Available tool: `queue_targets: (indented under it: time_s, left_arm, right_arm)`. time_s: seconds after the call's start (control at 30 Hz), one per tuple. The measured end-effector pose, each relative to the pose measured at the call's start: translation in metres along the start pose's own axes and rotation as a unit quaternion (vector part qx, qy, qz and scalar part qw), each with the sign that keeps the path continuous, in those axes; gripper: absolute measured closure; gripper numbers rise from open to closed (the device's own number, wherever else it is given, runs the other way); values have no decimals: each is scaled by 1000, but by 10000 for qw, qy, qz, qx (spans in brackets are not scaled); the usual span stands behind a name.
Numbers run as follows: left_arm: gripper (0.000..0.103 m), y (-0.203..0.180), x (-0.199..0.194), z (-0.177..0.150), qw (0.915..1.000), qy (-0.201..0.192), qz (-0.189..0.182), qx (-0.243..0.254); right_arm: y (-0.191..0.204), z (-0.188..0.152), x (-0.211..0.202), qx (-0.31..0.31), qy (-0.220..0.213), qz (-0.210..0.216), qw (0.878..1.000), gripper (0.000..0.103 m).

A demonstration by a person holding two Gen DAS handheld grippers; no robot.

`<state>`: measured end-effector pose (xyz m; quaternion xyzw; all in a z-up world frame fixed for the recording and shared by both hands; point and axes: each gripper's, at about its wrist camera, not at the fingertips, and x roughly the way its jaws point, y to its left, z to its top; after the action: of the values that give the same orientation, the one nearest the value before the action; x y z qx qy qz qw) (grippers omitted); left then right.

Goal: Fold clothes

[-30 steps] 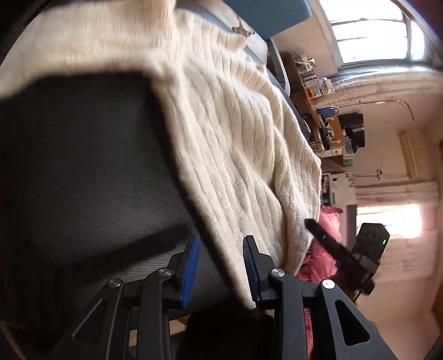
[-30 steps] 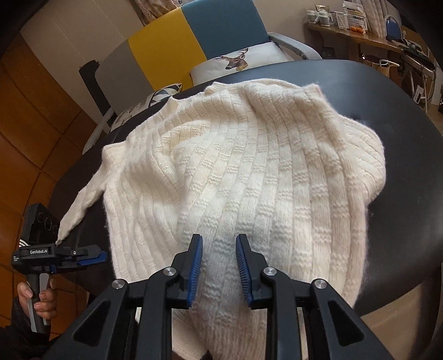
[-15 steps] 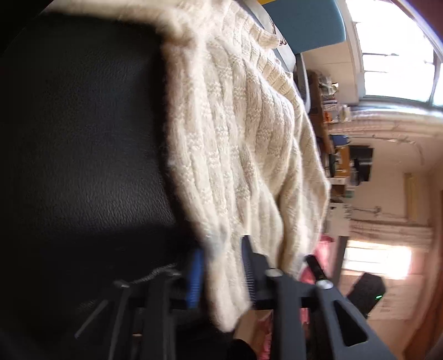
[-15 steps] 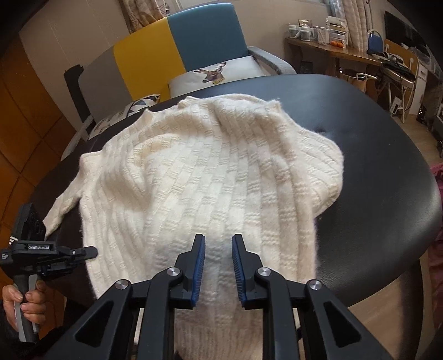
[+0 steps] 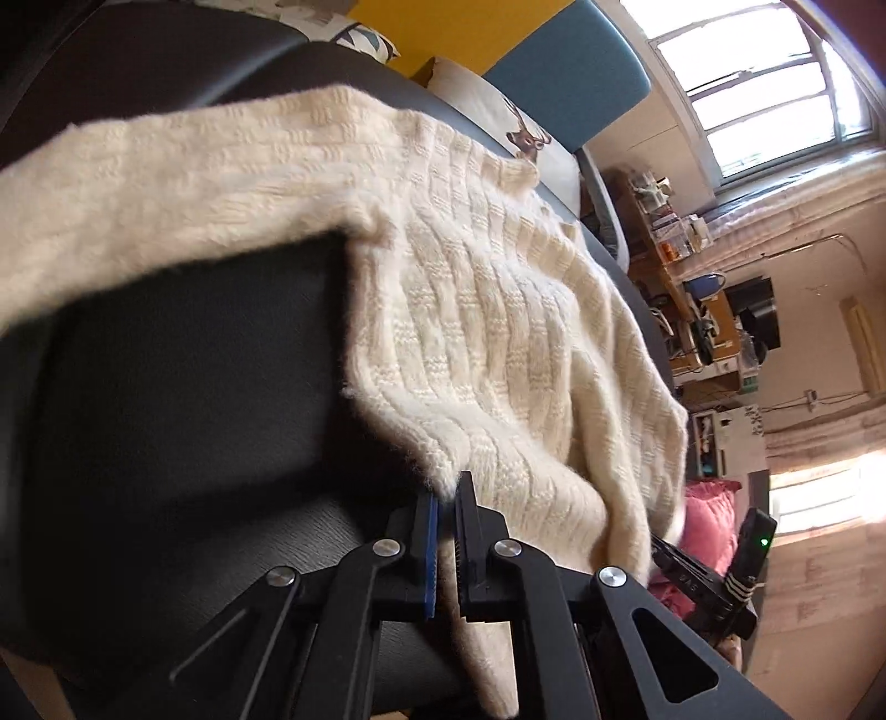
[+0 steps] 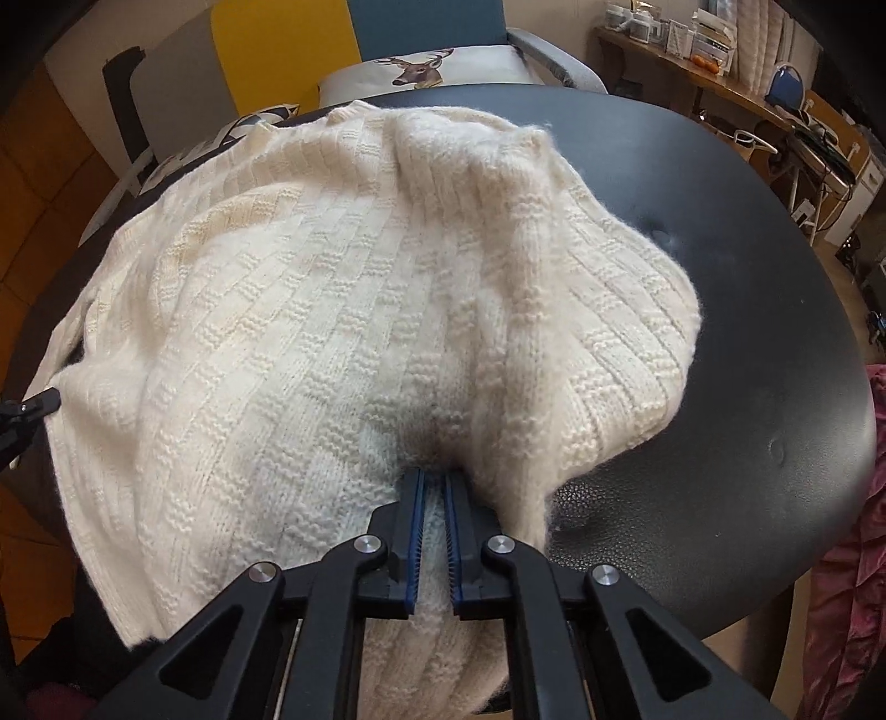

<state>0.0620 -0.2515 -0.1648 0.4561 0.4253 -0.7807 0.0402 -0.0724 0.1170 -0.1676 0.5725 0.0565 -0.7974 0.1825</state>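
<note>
A cream knitted sweater (image 6: 343, 310) lies spread over the black padded bench (image 6: 775, 343), filling the middle of the right wrist view, with its near edge spilling over the bench rim toward the bottom of the frame. One sleeve reaches out across the upper left of the left wrist view, and the knit is bunched into a ridge near the top centre of the right wrist view, so it is not yet flat or squared.

The left claw (image 5: 446, 501), low in the centre of its own frame, is pinching a corner of the sweater's hem between its blue pads. The right claw (image 6: 433, 487), at the bottom centre of its frame, is pressed together on a gathered fold of the knit further along the same near edge. Both claws have just been closing, with the fabric between them. Taking the near edge at two points looks like a way to keep it straight, I'd judge, so it can be lifted and carried over the body for a first fold.

Behind the bench, at the top of both views, stands a yellow and blue chair (image 6: 421, 33) with a deer-print cushion (image 6: 421, 69).
</note>
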Motion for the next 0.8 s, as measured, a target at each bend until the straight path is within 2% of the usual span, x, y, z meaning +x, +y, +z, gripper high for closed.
queue_targets:
  time_s: [0.17,0.33,0.43,0.53,0.67,0.8]
  left_arm:
    - [98,36,-34,21,9977,-539,227,-332]
    - [96,71,-43,22,9981,-165,273,-525]
    - [96,79,-51,10,9975,-176,480,-493]
    - [92,91,-63,-1,9977,-92,299,-604]
    - [91,72,-76,4,9987,-365,261,-244]
    - [90,36,-72,23,9977,-540,222,335]
  right_arm:
    - [-1,0,0,-105,19,-108,9999,98]
    - [1,-2,0,-203,6,-229,9995,97]
    - [-6,-2,-4,70,-4,-59,10000,96]
    - [1,-1,-23,42,-314,198,9993,96]
    - [32,11,-40,-246,-682,523,9960,96]
    - [78,40,-30,-554,-705,664,9938,95]
